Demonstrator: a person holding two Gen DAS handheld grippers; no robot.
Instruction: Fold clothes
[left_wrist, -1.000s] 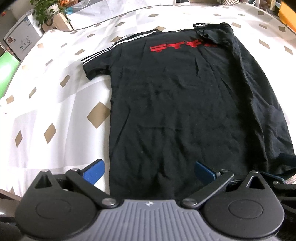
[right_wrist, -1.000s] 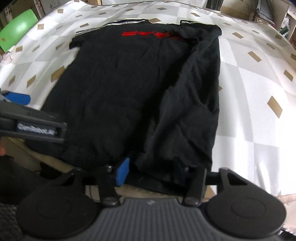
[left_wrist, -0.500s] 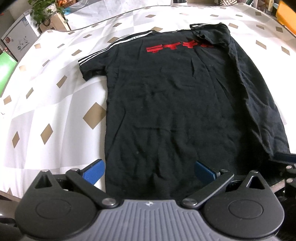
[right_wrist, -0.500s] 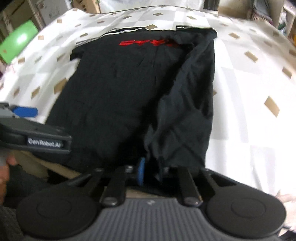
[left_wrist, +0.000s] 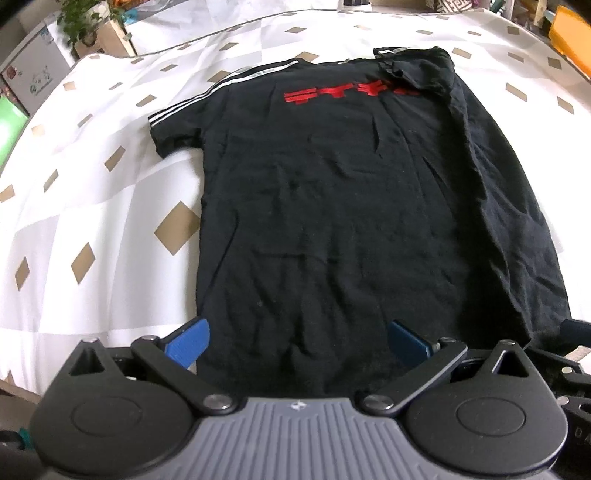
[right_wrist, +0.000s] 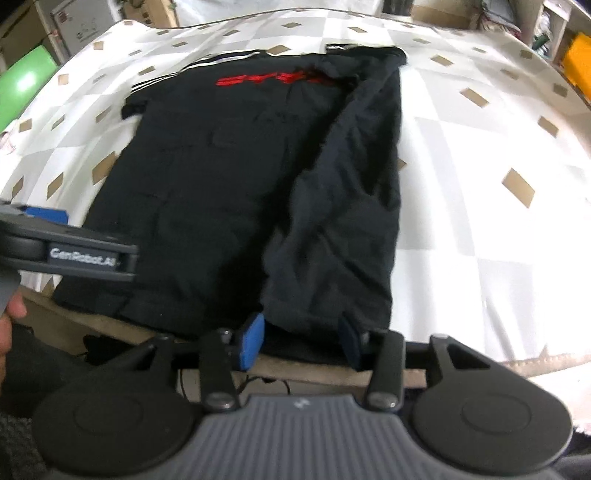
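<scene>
While the black shirt (left_wrist: 351, 206) lies flat on the white diamond-patterned tabletop (left_wrist: 92, 192), its right side is folded inward over the body, the red print (left_wrist: 343, 94) near the far end. Left tool (left_wrist: 295, 343) hovers at the near hem, jaws spread wide, nothing clamped. Right tool (right_wrist: 299, 339) sits at the folded flap's near edge; its jaws have just been opening, cloth between the blue pads (right_wrist: 251, 341) but not pinched.
</scene>
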